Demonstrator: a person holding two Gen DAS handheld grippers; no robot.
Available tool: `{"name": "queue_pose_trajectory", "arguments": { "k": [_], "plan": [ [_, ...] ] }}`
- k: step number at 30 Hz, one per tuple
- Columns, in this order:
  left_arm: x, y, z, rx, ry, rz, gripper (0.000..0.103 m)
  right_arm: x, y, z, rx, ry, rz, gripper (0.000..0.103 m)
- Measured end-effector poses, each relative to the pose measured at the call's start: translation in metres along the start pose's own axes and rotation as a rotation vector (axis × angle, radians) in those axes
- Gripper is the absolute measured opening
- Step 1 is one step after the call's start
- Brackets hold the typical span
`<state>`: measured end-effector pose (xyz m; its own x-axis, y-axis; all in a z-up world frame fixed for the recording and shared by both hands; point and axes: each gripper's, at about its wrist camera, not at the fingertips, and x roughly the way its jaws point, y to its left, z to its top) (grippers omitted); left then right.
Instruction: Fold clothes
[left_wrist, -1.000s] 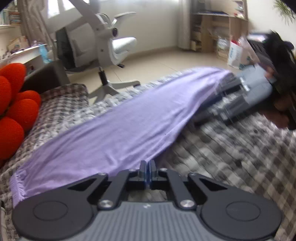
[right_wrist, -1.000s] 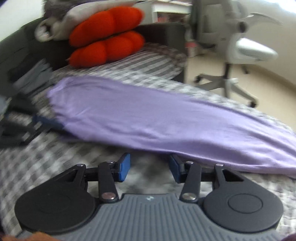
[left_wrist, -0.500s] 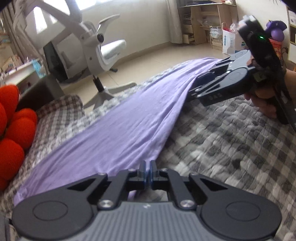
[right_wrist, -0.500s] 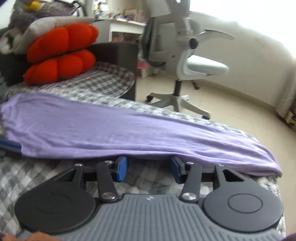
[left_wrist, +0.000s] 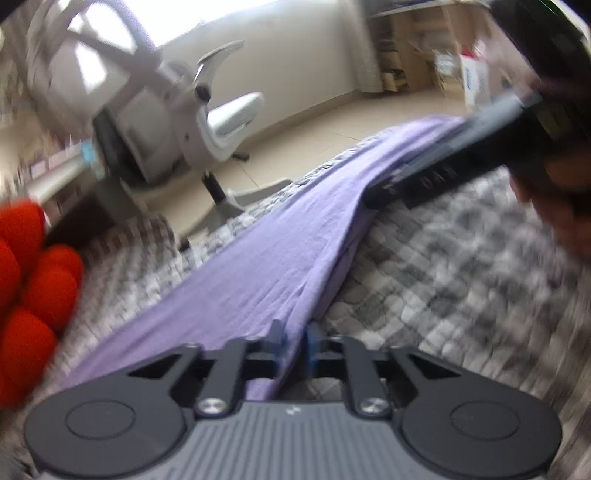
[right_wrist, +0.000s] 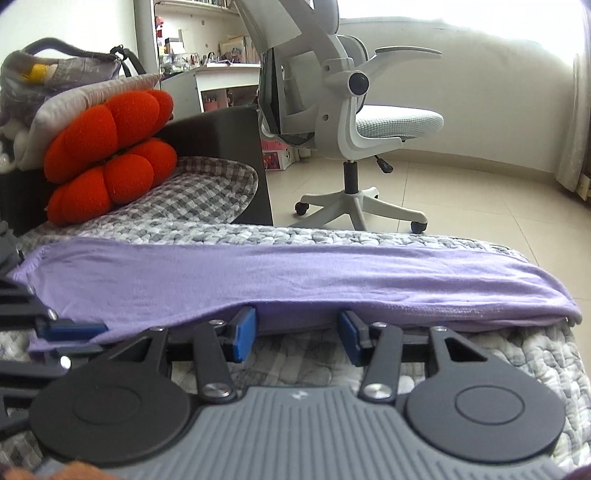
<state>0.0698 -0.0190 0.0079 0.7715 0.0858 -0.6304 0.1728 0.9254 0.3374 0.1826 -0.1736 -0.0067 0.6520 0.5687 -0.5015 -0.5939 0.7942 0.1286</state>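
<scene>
Purple garment (right_wrist: 295, 277) lies stretched in a long folded band across the grey checked bedcover (right_wrist: 535, 362). Left gripper (left_wrist: 293, 341): fingers slightly parted, with the cloth edge passing between the blue pads; no clamping is evident. Right gripper (right_wrist: 297, 328): jaws spread wide, pads just in front of the garment's near edge, grasping nothing. Red cushion (right_wrist: 107, 155) rests at the head of the bed. White office chair (right_wrist: 351, 110) stands on the floor beyond the bed.

both wrist cams sit low, close over the checked blanket (right_wrist: 535, 354). left looks along the purple cloth (left_wrist: 266, 273), right faces it broadside. shared: cloth, office chair (right_wrist: 354, 110).
</scene>
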Motion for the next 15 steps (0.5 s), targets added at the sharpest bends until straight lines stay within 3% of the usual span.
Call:
{"name": "queue_pose_trajectory", "arguments": {
  "k": [3, 7, 11, 15],
  "plan": [
    [0.006, 0.013, 0.005, -0.087, 0.019, -0.039, 0.007, 0.0, 0.0, 0.001, 0.001, -0.004, 0.02, 0.051],
    [0.004, 0.028, 0.001, -0.185, 0.022, -0.116, 0.006, -0.005, 0.003, 0.001, -0.084, 0.04, 0.112, 0.051],
    [0.006, 0.037, -0.001, -0.254, 0.028, -0.153, 0.005, -0.011, 0.013, -0.004, -0.191, 0.108, 0.2, 0.053],
    [0.001, 0.042, 0.0, -0.294, 0.009, -0.166, 0.005, -0.012, 0.028, -0.007, -0.236, 0.108, 0.277, 0.054]
  ]
}}
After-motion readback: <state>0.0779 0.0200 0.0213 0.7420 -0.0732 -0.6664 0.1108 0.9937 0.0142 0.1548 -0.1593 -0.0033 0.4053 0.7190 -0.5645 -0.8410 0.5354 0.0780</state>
